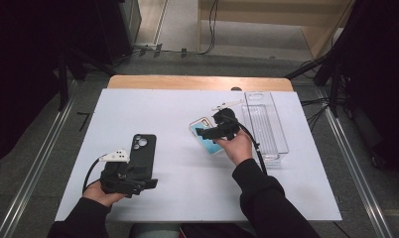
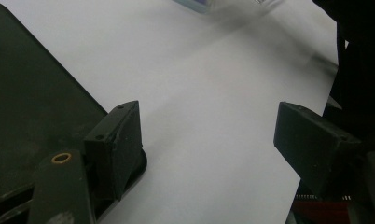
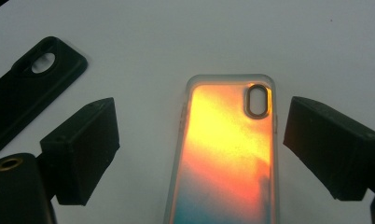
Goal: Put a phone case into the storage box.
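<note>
Right gripper (image 3: 199, 140): jaws apart, straddling iridescent phone case (image 3: 227, 154) without touching. Left gripper (image 2: 206, 144): jaws apart, over bare white tabletop (image 2: 213, 84), beside black phone case (image 2: 27, 102).

Your right gripper (image 1: 203, 132) sits over the colourful phone case (image 1: 203, 135), which lies flat on the white table (image 1: 187, 188) just left of the clear plastic tray (image 1: 265, 124). Your left gripper (image 1: 150, 183) hangs low at the near-left, at the near end of the black phone case (image 1: 144, 151). The two cases are well apart.
</note>
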A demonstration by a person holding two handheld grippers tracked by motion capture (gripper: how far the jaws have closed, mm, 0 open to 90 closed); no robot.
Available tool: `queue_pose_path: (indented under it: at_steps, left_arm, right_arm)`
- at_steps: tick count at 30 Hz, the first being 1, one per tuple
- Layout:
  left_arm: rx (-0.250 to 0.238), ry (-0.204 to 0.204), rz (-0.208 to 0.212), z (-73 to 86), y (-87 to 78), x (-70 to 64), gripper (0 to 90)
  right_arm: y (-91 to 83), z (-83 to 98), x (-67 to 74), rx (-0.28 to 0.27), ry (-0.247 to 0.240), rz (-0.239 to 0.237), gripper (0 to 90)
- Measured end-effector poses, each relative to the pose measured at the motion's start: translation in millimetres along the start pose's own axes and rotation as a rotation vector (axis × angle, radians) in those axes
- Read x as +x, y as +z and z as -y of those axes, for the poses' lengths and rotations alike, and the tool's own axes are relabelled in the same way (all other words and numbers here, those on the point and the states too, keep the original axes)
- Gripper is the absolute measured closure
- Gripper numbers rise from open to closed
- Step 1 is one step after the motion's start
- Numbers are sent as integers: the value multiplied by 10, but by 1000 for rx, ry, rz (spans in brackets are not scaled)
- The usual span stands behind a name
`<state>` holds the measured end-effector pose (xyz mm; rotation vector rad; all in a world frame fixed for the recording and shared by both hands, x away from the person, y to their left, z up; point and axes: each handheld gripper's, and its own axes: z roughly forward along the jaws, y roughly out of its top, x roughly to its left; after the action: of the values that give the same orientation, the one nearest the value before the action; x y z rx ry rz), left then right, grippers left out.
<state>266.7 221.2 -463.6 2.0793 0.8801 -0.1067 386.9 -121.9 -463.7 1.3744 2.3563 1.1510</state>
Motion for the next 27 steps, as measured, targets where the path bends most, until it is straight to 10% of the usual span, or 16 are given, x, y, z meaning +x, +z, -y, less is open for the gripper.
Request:
queue_pose_path:
  at_steps: [27]
  left_arm:
    - [1, 1, 0, 0, 4, 2, 236]
  right_arm:
    - [303, 300, -55, 50, 16, 96, 127]
